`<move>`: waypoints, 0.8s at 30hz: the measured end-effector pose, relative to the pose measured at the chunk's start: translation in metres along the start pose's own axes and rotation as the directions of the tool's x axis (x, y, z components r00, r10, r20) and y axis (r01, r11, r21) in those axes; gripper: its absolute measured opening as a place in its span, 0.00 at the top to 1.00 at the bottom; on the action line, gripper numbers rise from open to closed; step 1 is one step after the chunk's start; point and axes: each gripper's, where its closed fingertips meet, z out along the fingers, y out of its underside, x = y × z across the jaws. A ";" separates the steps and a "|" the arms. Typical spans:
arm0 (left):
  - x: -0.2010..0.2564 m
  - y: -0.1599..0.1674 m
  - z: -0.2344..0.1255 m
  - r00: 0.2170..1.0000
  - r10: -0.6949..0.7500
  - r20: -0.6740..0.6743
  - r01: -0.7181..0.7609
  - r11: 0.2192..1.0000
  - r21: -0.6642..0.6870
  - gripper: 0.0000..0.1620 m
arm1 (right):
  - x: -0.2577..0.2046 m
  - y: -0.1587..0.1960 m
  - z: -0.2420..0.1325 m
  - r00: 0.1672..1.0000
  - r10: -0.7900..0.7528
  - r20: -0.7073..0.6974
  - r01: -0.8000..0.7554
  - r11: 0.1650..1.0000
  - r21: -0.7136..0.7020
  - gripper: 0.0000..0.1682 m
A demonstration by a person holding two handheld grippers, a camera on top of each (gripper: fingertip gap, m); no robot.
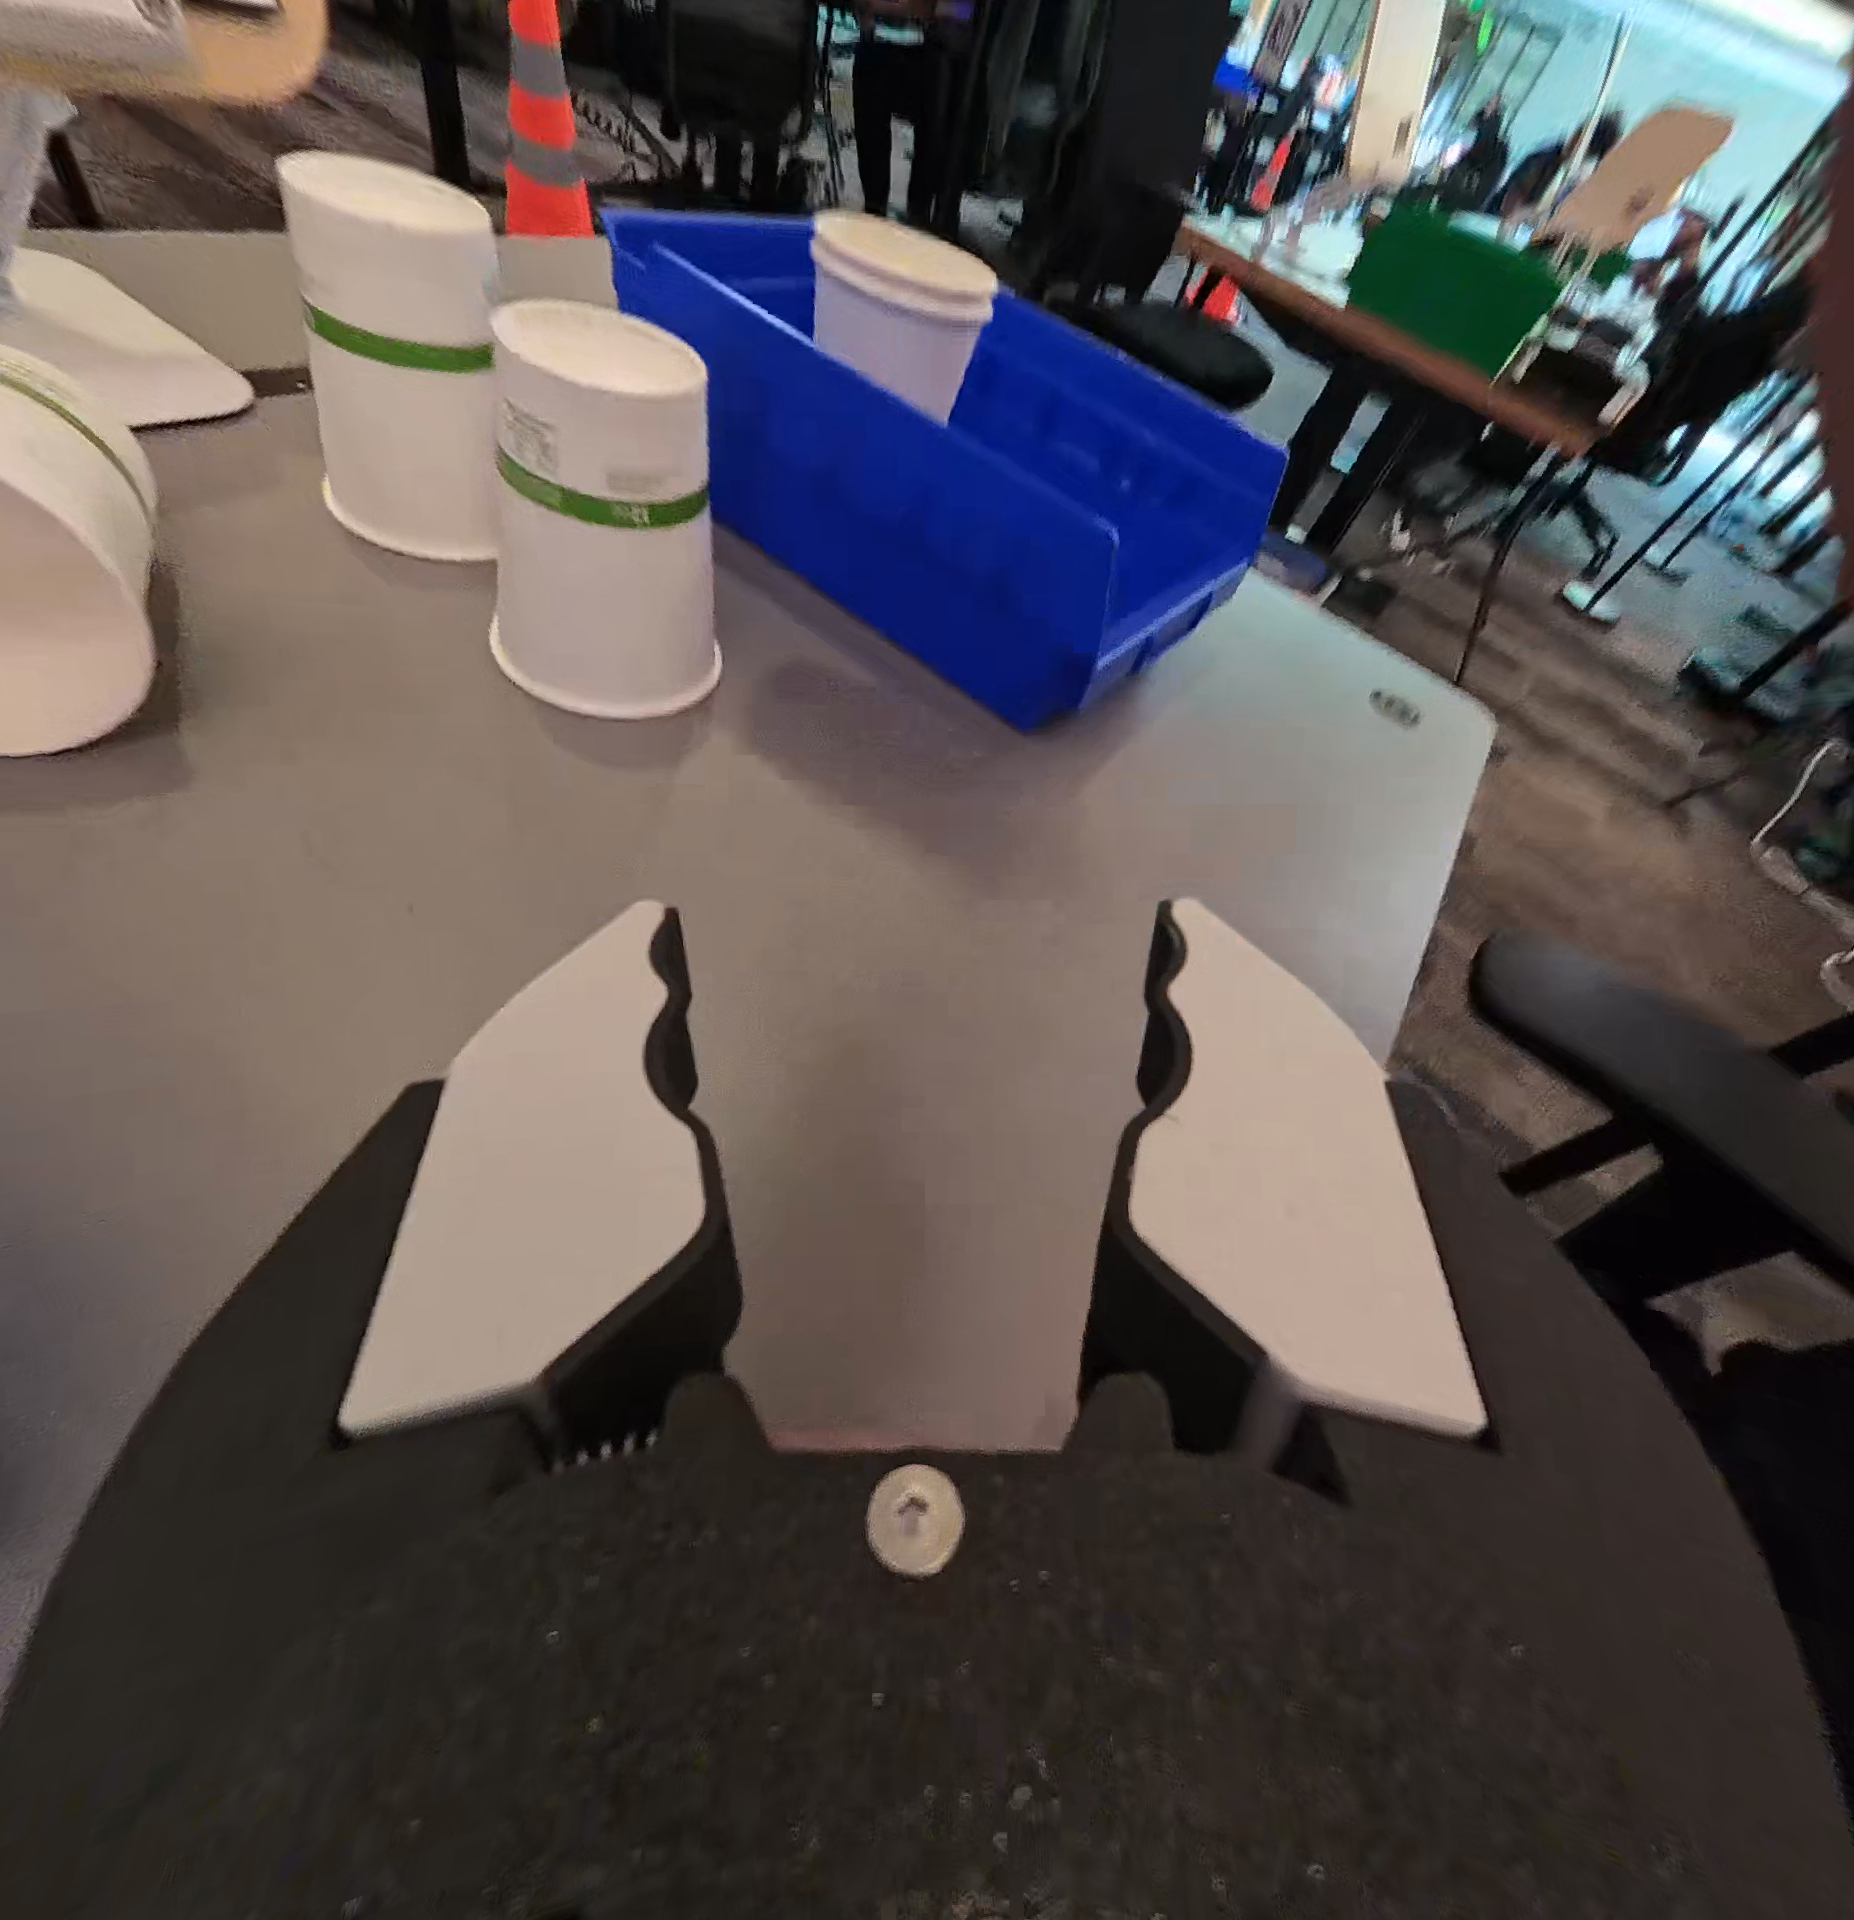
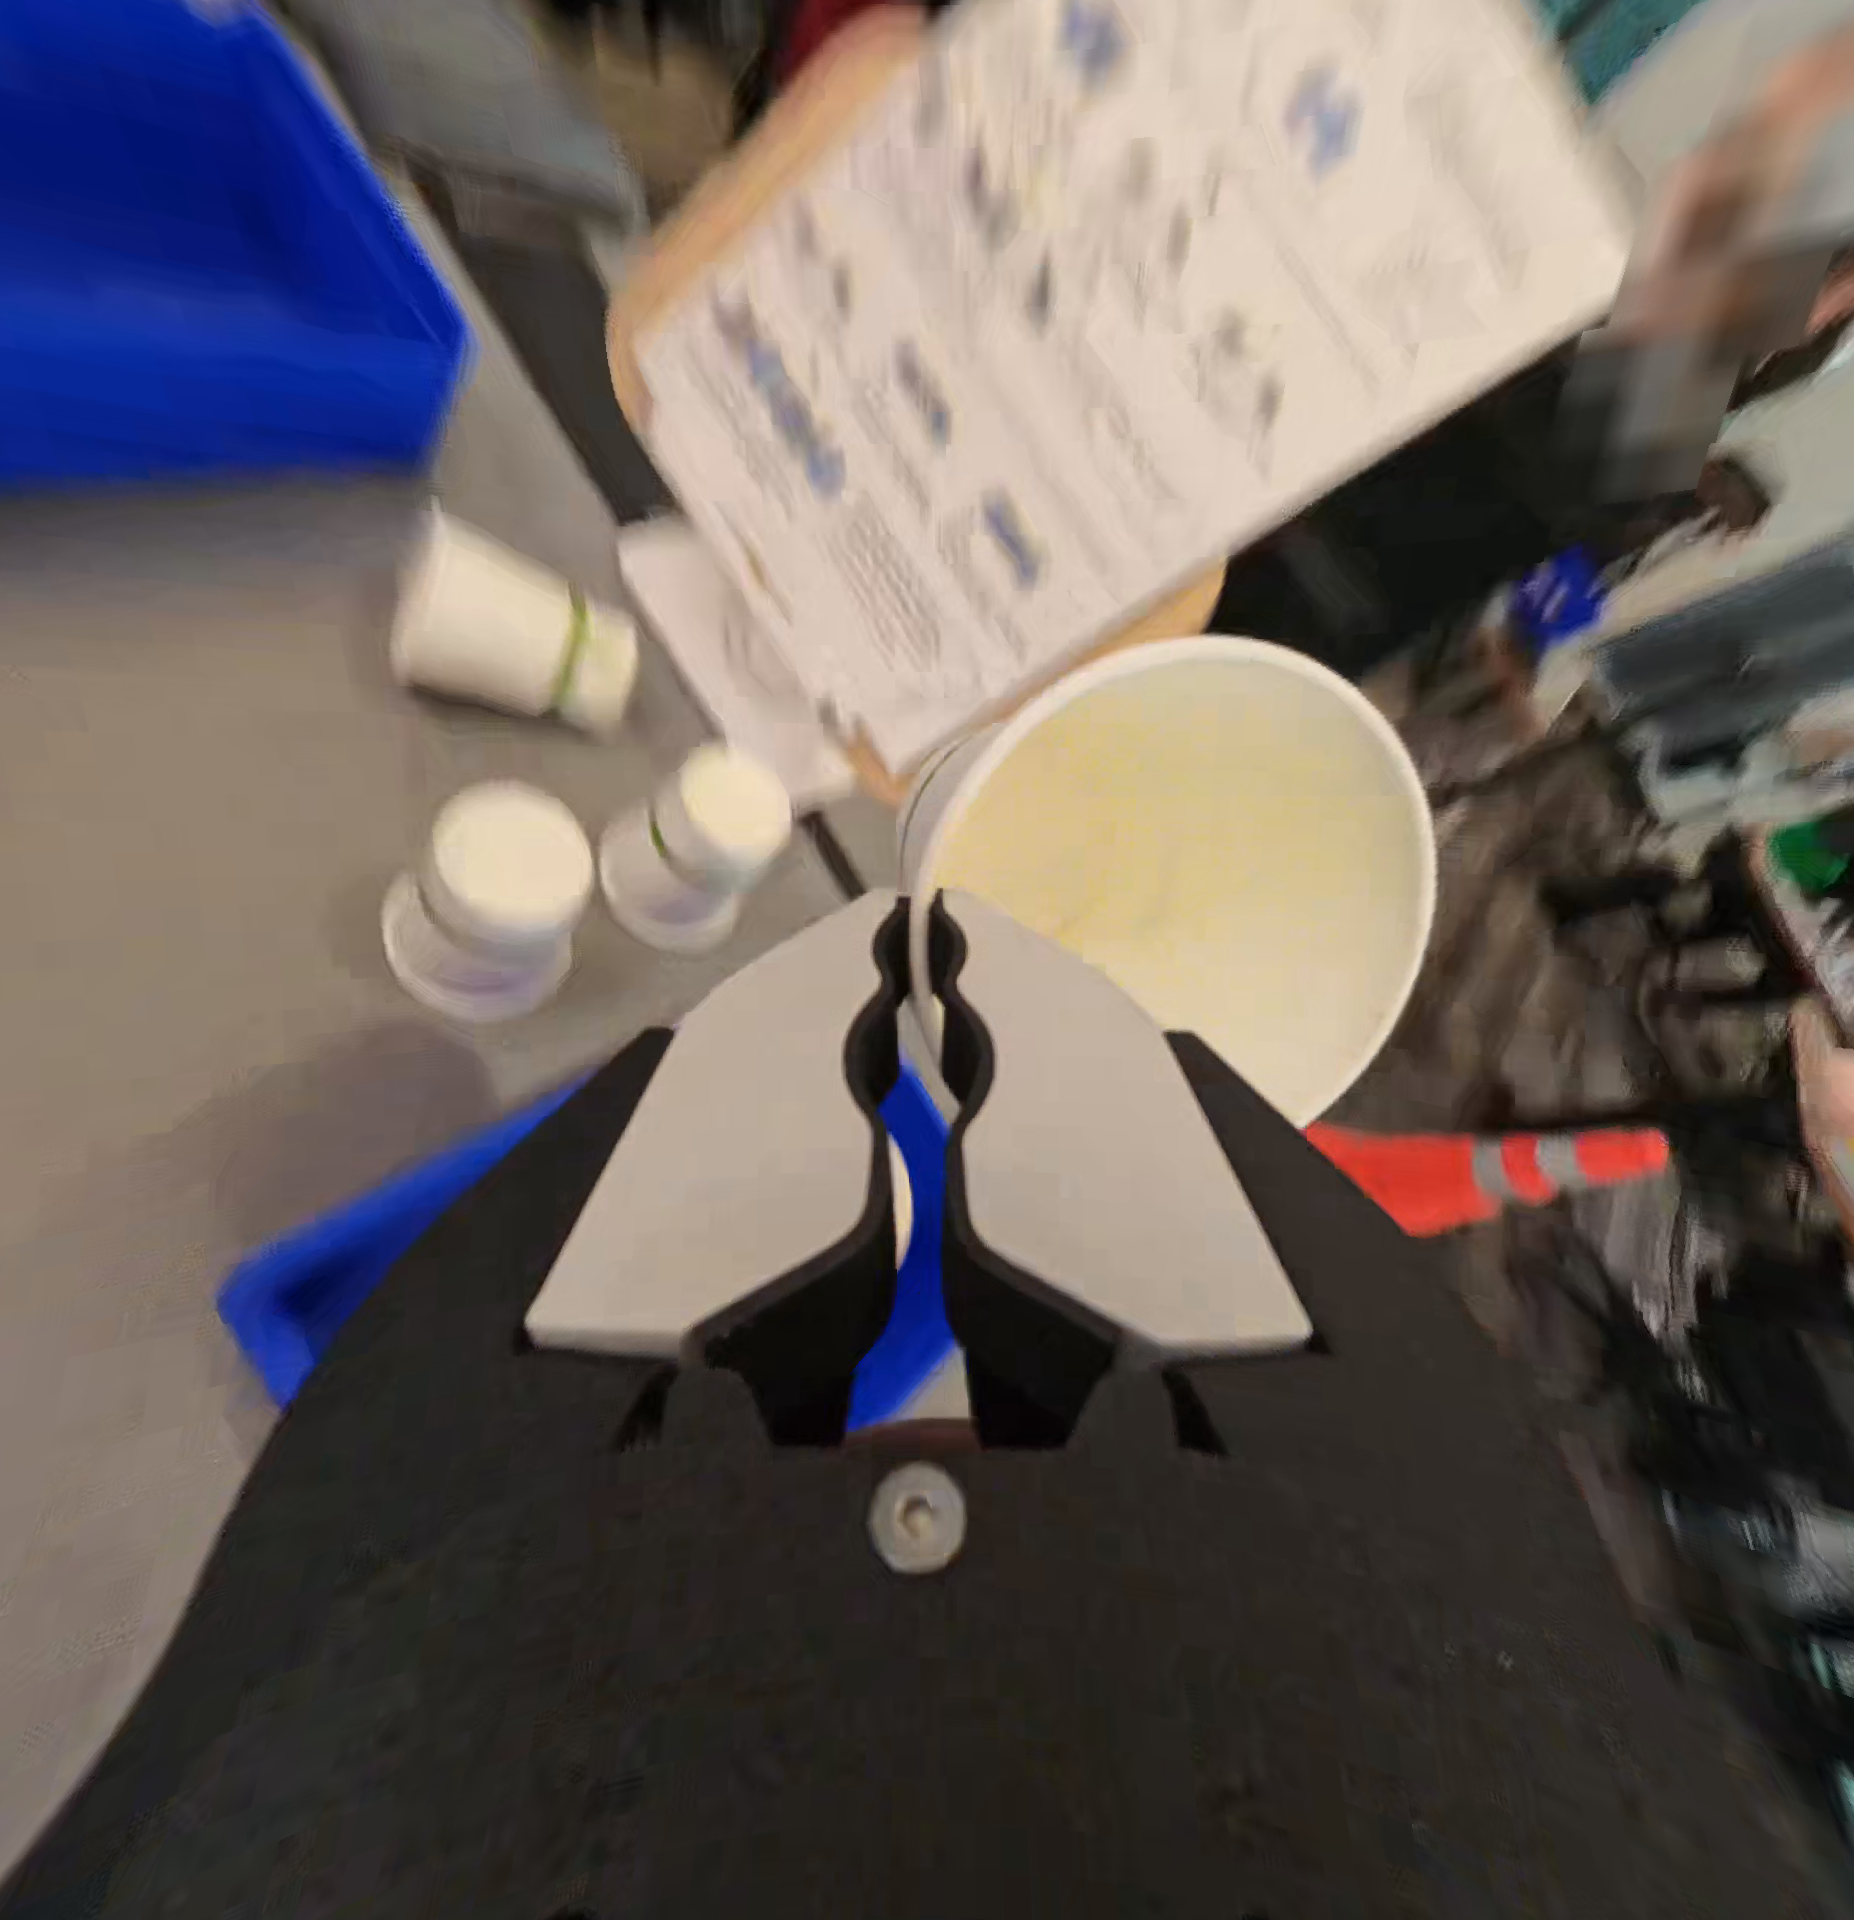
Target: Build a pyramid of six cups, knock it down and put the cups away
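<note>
The left gripper (image 1: 918, 1029) hovers over the grey counter (image 1: 902, 831) low in the frame, jaws spread wide and empty. Upper left, two upturned white paper cups with green bands (image 1: 603, 509) stand beside a blue plastic bin (image 1: 985, 520) holding nested white cups (image 1: 902, 307). The right gripper (image 2: 921, 940) pinches the rim of a white paper cup (image 2: 1172, 883) at centre right.

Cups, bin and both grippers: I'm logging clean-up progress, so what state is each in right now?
Left gripper: jaws open, empty, over the table.
Right gripper: jaws shut on held cup at its rim.
Two standing cups: upside down on the table.
Fallen cup: on its side.
Blue bin: holds a cup stack.
</note>
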 end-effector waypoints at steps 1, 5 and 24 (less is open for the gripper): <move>0.001 0.005 0.004 1.000 0.022 0.004 -0.022 1.000 -0.017 0.49 | 0.009 0.019 0.006 0.999 0.011 0.044 -0.006 0.994 -0.107 0.99; 0.003 0.014 0.011 0.997 0.074 0.000 -0.074 0.995 -0.065 0.49 | 0.011 0.097 0.029 0.975 0.067 0.212 0.030 0.905 -0.425 0.99; 0.016 0.037 0.019 0.983 0.180 -0.047 -0.185 0.971 -0.151 0.49 | -0.071 0.199 0.096 0.828 0.399 0.393 -0.136 0.824 -0.549 0.82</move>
